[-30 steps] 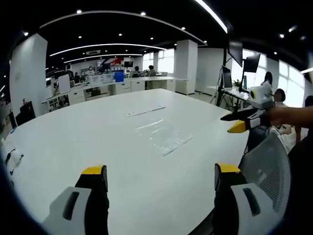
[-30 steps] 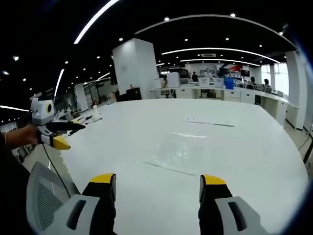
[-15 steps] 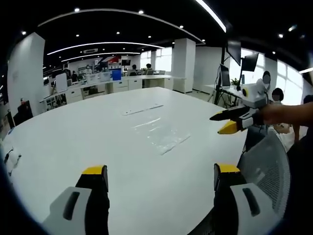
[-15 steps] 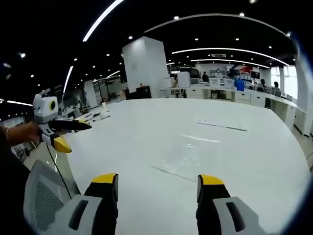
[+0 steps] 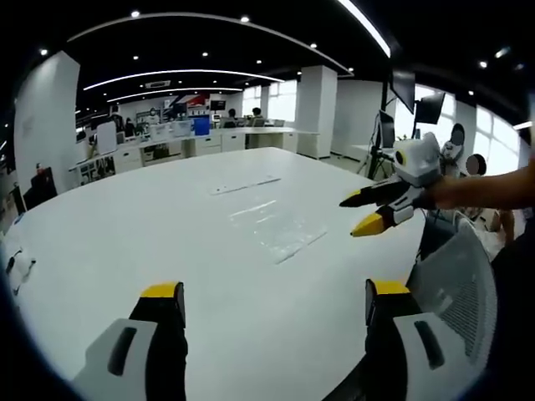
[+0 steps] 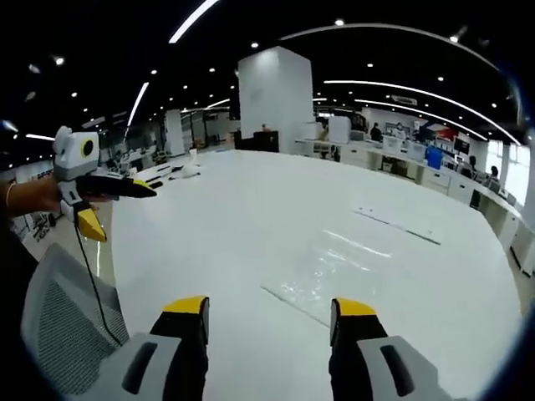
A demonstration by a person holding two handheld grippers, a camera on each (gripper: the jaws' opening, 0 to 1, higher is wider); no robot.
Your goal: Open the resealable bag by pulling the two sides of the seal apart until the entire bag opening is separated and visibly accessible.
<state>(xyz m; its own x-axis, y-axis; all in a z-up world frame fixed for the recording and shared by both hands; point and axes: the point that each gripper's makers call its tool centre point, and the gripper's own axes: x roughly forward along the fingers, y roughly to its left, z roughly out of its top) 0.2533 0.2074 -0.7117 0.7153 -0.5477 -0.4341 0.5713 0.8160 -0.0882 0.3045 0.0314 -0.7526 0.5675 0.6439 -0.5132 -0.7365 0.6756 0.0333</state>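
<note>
Both claws, left (image 5: 266,302) and right (image 6: 269,316), spread and empty, have closed toward the flat, unopened bag (image 5: 276,225) on the bench (image 5: 125,234).

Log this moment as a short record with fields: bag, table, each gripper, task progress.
bag: clear resealable bag lying flat on the table, untouched
table: large white table; a thin flat strip lies beyond the bag
left gripper: left gripper open, held above the near table edge, short of the bag
right gripper: right gripper open, apart from the bag, pointing toward it
chair: grey mesh chair back at the table edge
task progress: seal not yet pulled apart
</note>
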